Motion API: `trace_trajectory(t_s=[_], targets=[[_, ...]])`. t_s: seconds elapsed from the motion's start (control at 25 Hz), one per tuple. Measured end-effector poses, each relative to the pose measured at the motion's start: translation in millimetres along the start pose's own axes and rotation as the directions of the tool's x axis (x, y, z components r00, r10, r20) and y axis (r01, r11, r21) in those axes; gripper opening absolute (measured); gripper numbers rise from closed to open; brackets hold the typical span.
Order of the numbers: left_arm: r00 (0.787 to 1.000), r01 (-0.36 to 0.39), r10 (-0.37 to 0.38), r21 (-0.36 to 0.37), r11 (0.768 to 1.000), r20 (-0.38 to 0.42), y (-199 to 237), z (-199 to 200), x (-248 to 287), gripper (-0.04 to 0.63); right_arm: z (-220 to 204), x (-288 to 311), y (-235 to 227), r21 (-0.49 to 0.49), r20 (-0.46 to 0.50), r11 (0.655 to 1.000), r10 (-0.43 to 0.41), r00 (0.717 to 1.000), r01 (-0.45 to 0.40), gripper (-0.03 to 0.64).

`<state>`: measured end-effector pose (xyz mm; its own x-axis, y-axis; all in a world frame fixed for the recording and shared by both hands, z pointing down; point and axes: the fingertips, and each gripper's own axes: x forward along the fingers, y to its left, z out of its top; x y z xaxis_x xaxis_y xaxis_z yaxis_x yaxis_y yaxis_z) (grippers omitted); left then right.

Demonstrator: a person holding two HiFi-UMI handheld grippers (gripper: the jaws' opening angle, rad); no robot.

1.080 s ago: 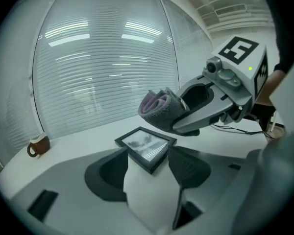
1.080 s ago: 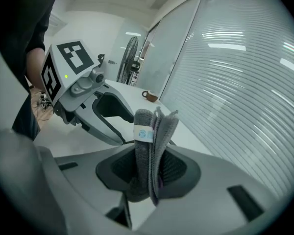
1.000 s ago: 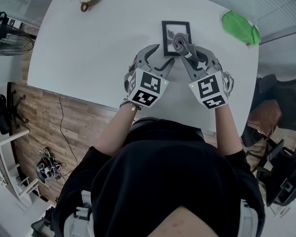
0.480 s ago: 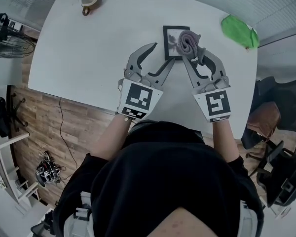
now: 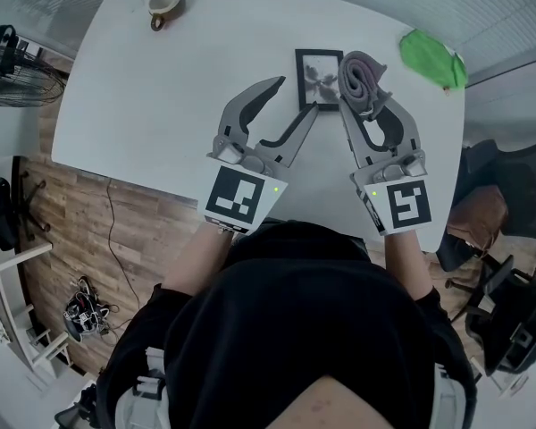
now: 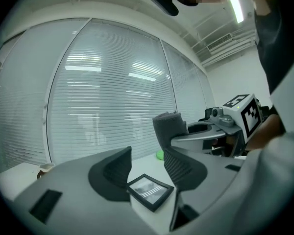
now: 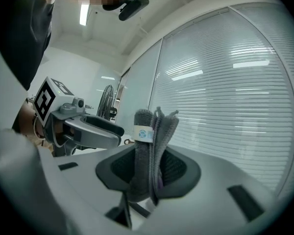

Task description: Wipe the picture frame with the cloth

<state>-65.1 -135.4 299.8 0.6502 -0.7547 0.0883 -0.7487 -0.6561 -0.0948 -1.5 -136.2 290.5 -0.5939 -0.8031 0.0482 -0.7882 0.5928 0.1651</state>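
A small black picture frame [image 5: 319, 79] lies flat on the white table [image 5: 161, 88]. My left gripper [image 5: 295, 99] hovers over the frame's near-left corner. Its jaws are closing, apart and pressing on nothing. In the left gripper view the frame [image 6: 149, 190] shows low between the two fingers, resting on the table and not touched. My right gripper [image 5: 368, 92] is shut on a folded grey cloth [image 5: 361, 74], which stands up out of the jaws just right of the frame. The right gripper view shows the cloth [image 7: 149, 141] pinched upright between the pads.
A green cloth [image 5: 436, 56] lies at the table's far right corner, and a small cup [image 5: 163, 3] stands at the far left edge. Window blinds run behind the table. A dark chair [image 5: 509, 204] stands to the right, off the table.
Both grippers have risen toward the camera and levelled out. The grey cloth has come up off the frame with the right gripper. The left jaws have narrowed somewhat.
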Motion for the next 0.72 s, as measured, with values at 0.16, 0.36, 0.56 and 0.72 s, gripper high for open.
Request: trace_trajectory(t_s=[0.16,0.36,0.56,0.72], targets=[[0.998,-0.001,-0.002,0.036,0.999,0.064,-1,17,-5,0.175,12,-2,1,0.008,0.023,1.0,0.006,1.0,-0.006,0.114],[0.996,-0.014,0.008,0.062,0.998,0.09,3,27,-13,0.123,21,-4,3,-0.004,0.04,1.0,0.003,0.999,-0.003,0.114],[0.994,-0.031,0.03,0.009,0.999,0.108,8,29,-20,0.046,28,-8,0,-0.021,0.062,1.0,0.003,0.998,-0.001,0.114],[0.991,-0.033,0.034,-0.008,0.999,0.126,6,34,-22,0.019,28,-10,0,0.003,0.065,1.0,0.0,0.998,0.0,0.114]])
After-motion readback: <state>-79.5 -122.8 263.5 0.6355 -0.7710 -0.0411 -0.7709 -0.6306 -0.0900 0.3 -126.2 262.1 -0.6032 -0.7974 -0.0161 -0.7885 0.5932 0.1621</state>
